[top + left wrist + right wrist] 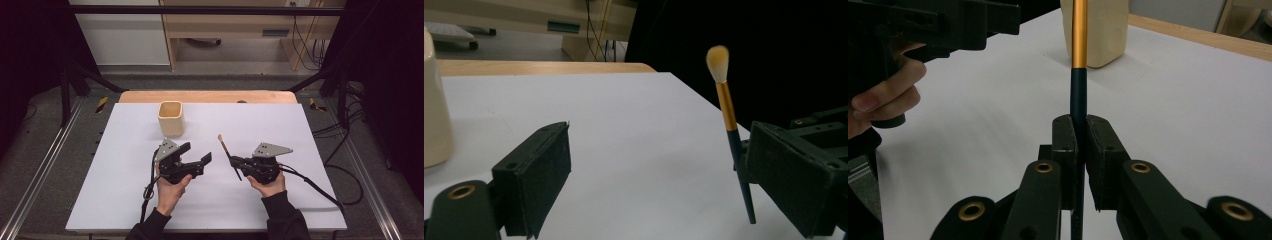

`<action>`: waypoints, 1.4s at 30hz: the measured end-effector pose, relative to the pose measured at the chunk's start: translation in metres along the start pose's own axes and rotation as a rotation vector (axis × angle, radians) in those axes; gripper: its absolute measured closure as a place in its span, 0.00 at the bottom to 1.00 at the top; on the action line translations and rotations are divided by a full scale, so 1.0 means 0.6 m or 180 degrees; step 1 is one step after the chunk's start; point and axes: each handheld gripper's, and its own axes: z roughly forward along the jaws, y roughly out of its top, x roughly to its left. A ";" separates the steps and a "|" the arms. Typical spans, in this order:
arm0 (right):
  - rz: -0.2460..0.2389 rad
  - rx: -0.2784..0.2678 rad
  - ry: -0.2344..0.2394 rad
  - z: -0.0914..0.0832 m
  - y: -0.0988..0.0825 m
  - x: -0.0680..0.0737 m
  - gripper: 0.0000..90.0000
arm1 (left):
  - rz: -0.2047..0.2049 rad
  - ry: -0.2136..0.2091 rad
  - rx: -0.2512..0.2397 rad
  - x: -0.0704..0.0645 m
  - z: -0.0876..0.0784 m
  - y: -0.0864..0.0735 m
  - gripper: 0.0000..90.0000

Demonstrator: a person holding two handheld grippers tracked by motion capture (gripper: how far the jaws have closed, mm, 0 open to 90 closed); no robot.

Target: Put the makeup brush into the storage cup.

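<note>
The right gripper [234,162] is clamping the dark handle of a makeup brush [227,152], holding it above the white bench [280,125] with its bristles up. The left gripper [196,154] is hovering with jaws apart and nothing between them, near a cream cup [171,118].

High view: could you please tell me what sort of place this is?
Probably a lab recording station: a white-topped table inside a black metal frame with dark curtains, cables on the floor, and handheld grippers working with a brush and a cup.
</note>
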 end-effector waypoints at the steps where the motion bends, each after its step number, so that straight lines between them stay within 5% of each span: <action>1: 0.0004 0.0001 -0.0006 0.001 0.000 0.000 0.92 | -0.0002 -0.0011 -0.0006 -0.001 0.001 0.000 0.12; 22: -0.0002 -0.0013 0.0028 0.008 -0.002 0.004 0.93 | -0.0027 -0.0175 -0.0057 -0.032 0.031 -0.004 0.20; 42: -0.0028 -0.0041 0.0073 0.010 0.000 0.014 0.92 | -0.0124 -0.0157 -0.0047 -0.047 0.046 -0.010 0.53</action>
